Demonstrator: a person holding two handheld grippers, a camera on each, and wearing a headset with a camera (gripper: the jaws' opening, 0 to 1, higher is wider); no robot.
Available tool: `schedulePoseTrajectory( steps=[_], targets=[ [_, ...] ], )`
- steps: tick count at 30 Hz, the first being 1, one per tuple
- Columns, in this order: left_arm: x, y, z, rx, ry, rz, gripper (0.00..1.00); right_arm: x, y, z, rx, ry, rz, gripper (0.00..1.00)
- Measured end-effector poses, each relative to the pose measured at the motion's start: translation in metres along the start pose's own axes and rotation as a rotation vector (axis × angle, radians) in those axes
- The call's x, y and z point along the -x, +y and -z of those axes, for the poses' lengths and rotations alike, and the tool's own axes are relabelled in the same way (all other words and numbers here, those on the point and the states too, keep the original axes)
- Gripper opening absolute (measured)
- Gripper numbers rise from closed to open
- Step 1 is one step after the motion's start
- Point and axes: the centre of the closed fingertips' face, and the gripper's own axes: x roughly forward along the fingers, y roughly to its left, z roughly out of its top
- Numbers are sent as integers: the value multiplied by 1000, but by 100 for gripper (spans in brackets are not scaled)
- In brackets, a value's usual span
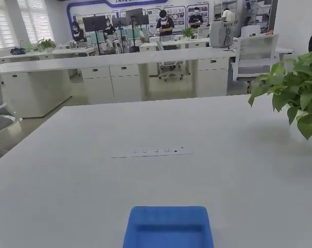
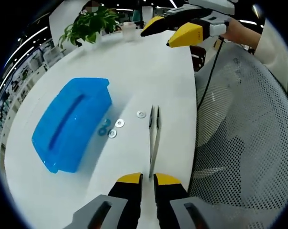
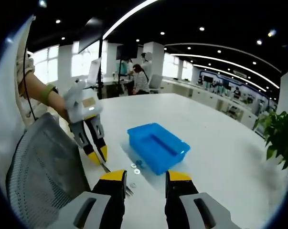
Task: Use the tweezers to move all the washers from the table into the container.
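- jaws of the left gripper (image 2: 148, 179) almost together at the bottom of the left gripper view, tweezers (image 2: 154, 136) running up from the gap; gripped or just near, cannot tell. three washers (image 2: 119, 123) mid-frame beside the blue container (image 2: 69, 126).
- right gripper view: right gripper (image 3: 146, 175) jaws wide apart, empty, at the bottom. best to close squarely across both tweezer arms, then lift level.
- head view: smooth white table (image 1: 249, 170), blue container bottom centre, plant (image 1: 295, 88) at right, office benches (image 1: 119, 62) along the top.

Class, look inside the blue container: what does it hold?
In the right gripper view the blue container shows a bare blue floor, no washers seen. Its near wall hides a strip of floor. The washers lie on the table beside it.
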Motion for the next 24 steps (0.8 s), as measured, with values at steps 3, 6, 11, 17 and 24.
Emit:
schedulePoseTrajectory(
  steps=[3, 6, 11, 17, 24],
  targets=[
    [-1, 0, 0, -38, 7, -9, 4, -9, 10, 0, 21, 12, -39, 25],
    [-3, -1, 1, -87, 31, -14, 2, -14, 17, 0, 36, 25, -68, 24],
    [-2, -2, -1, -139, 39, -13, 0, -17, 24, 1, 36, 32, -100, 21],
    [8, -4, -8, -171, 30, -9, 0, -19, 31, 7, 32, 45, -122, 21],
    [28, -8, -26, -181, -18, -8, 0, -18, 37, 13, 36, 61, -138, 20]
  ],
)
